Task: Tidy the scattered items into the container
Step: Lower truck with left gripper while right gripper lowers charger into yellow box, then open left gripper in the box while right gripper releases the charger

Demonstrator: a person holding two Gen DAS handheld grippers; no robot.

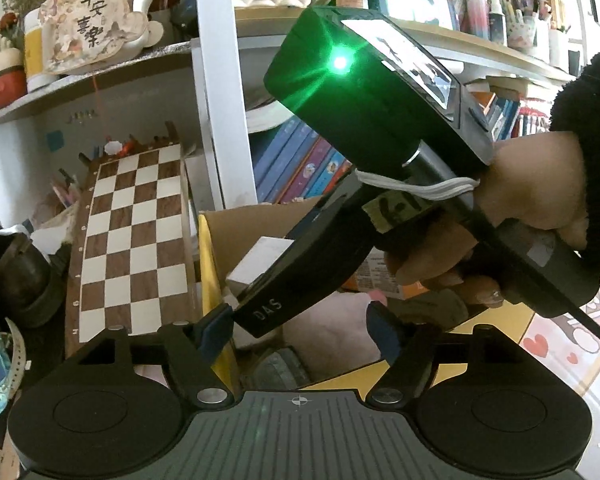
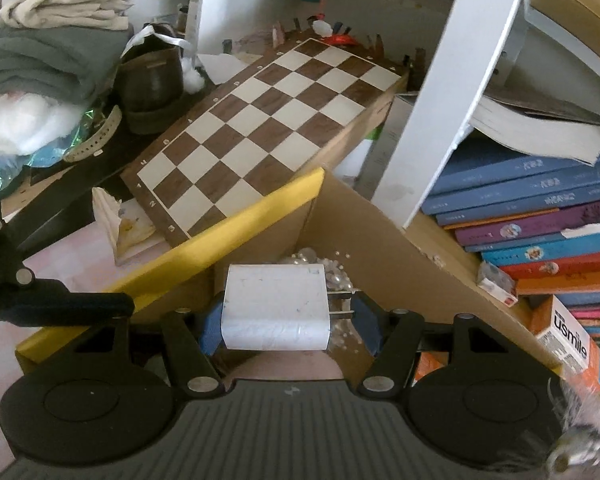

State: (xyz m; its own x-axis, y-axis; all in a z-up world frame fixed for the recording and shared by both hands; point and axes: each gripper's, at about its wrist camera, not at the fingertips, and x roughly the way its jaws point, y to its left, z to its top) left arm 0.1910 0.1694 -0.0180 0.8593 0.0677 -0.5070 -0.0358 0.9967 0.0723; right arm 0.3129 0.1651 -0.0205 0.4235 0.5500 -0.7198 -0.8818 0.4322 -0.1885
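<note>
- The bookshelf (image 2: 480,60) fills the back of the scene, with books (image 2: 532,216) stacked flat on its lower level and a white upright running down just behind the container; it boxes in the far side, so anything going in has to come from the near side.
- A chessboard (image 2: 260,140) lies tilted, its lower corner resting at the container's yellow rim, probably just propped there among the clutter of a shoe (image 2: 152,84) and folded clothes (image 2: 40,60).
- The container, a cardboard box (image 2: 380,248) with a yellow outer wall, stands open at the foot of the shelf; pale beads and something pink lie on its bottom.
- The right tool (image 2: 288,320) is clenched on a white charger plug (image 2: 274,306), gripped across its body with the metal prongs pointing to the right. It hangs over the box's open mouth, near the rim corner, which looks like a position for dropping it in.
- The left tool (image 1: 300,326) stands released, nothing between its blue pads, just beside the same yellow rim; it seems to be keeping out of the way.
- A small orange-and-white carton (image 2: 568,336) sits by the box's right edge, outside it as far as I can tell.
</note>
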